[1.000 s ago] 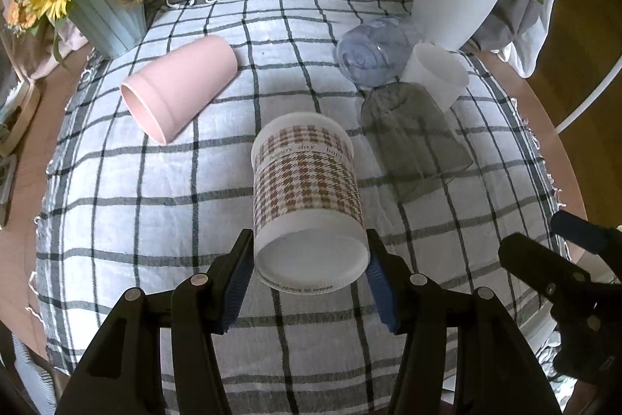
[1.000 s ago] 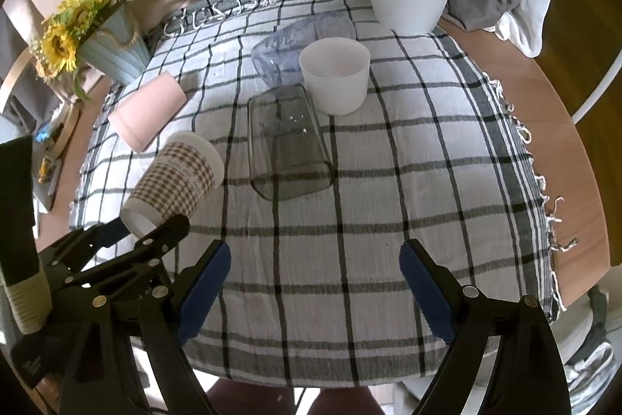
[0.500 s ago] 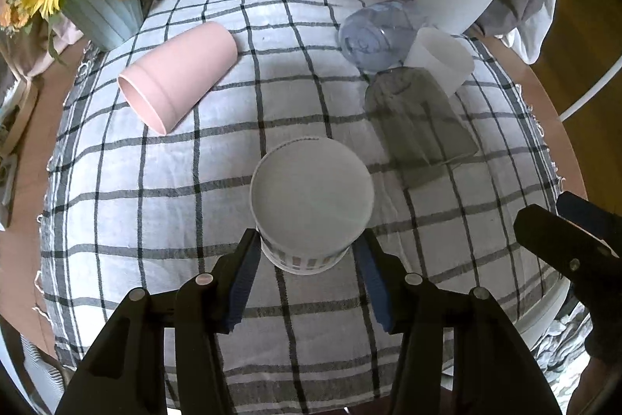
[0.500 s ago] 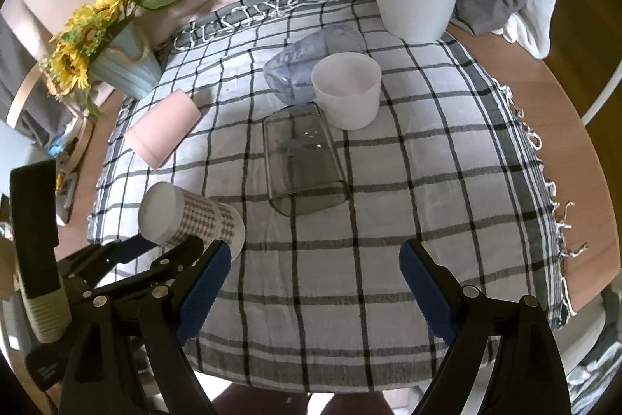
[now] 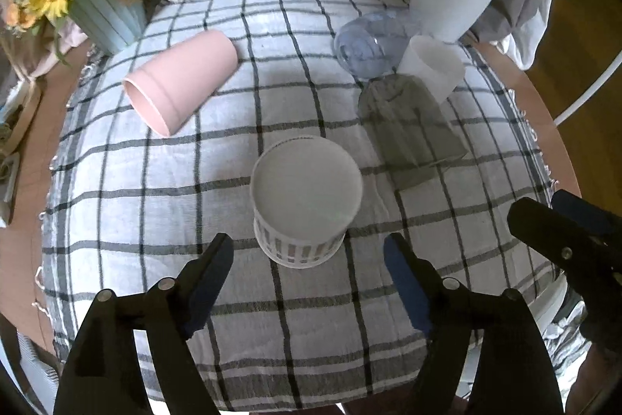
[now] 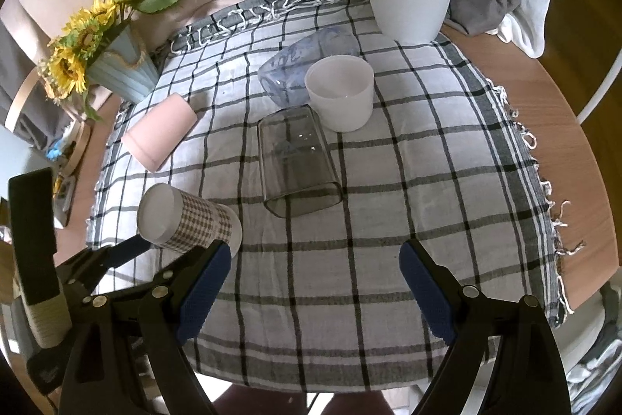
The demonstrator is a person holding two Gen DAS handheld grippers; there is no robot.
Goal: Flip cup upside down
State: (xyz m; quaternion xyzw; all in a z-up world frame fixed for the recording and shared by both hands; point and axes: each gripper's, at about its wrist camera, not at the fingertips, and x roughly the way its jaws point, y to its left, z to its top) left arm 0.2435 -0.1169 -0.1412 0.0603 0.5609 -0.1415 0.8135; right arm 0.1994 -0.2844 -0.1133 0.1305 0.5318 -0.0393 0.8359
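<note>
Straight ahead of the left tongs (image 5: 307, 259), the houndstooth paper cup (image 5: 305, 197) stands upside down on the checked cloth (image 5: 194, 205), its white base facing up and its rim on the fabric. The left tongs are spread apart, a blue pad on either side of the cup and clear of it; nothing is gripped. In the right wrist view the same cup (image 6: 186, 220) sits to the far left of the right tongs (image 6: 315, 282), with one left-tong finger just beside its lower wall.

Beyond the cup and to the left of the left tongs, a pink cup (image 5: 182, 80) lies on its side, mouth turned towards the camera. Ahead and to the right lies a smoky grey glass tumbler (image 5: 412, 127), also on its side; behind it a white cup (image 5: 431, 69) stands upright, touching or nearly touching a bluish clear glass (image 5: 365, 49) that lies tipped over. At the far edge of the round counter (image 6: 563, 127) are a pale blue vase of sunflowers (image 5: 109, 14) on the left and a white pot with a green plant (image 5: 451, 2) on the right, grey drapery behind.

The right tongs hover low over the near part of the cloth, also wide apart and holding nothing, pointing towards the grey tumbler (image 6: 295, 162). Nothing lies between their pads but cloth.
</note>
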